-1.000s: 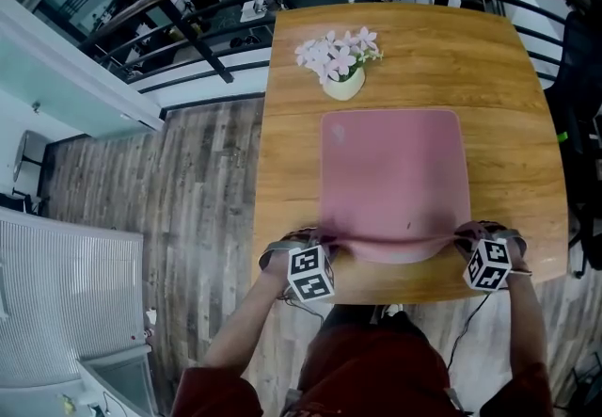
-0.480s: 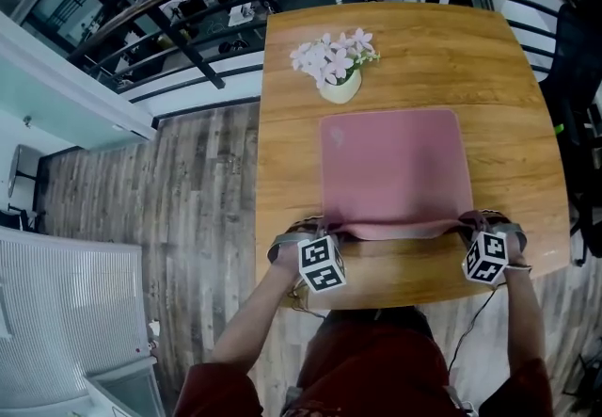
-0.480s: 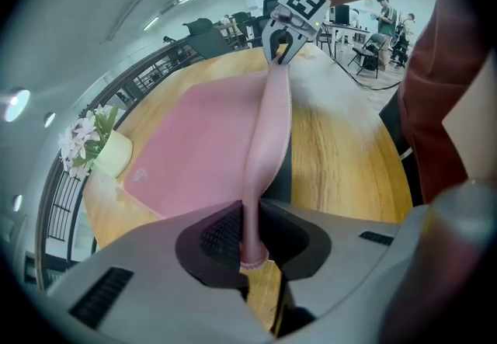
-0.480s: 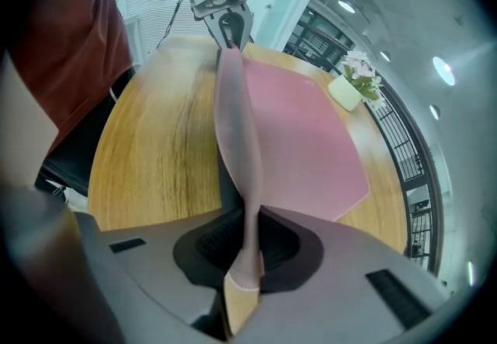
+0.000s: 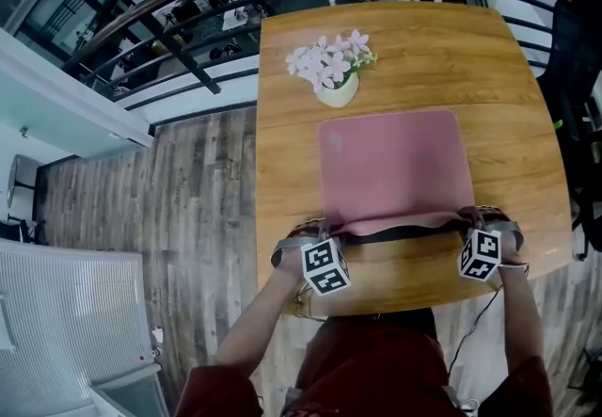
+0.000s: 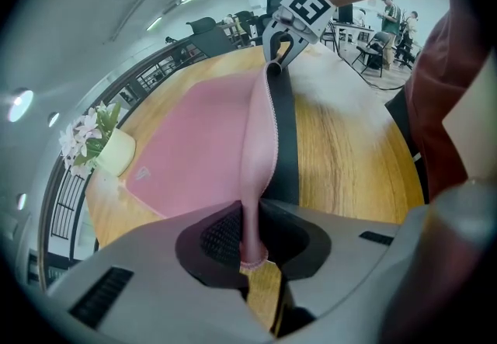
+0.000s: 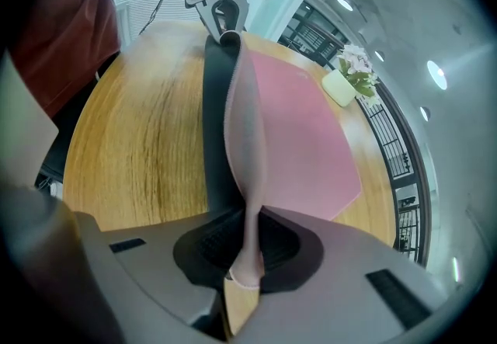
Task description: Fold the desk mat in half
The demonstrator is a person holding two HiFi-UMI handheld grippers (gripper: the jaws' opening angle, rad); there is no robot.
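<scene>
The pink rectangular desk mat lies lengthwise down the middle of the table, its far half flat on the wood and its far edge just short of the flower pot. Its near edge is raised off the surface, so a strip of the dark underside shows along the lifted lip. I have the left gripper closed almost fully on the mat's near left corner; in the left gripper view the thin pink sheet stands on edge between the ribbed black pads, which press on it from both sides. The right gripper is the same at the near right corner, nearly closed with the mat pinched between its pads, the sheet running away from it in a curved fold. Both grippers point steeply down, and from the head view their marker cubes sit just on my side of the raised edge, well apart from each other at the mat's two sides. Under the mat is the honey-coloured wooden table, bare to either side of it. The small pale pot of pink-and-white flowers stands upright beyond the mat's far left corner, near it but apart. My dark red sleeves reach in from the bottom. Left of the table is grey plank flooring, and a dark metal railing curves round behind.
</scene>
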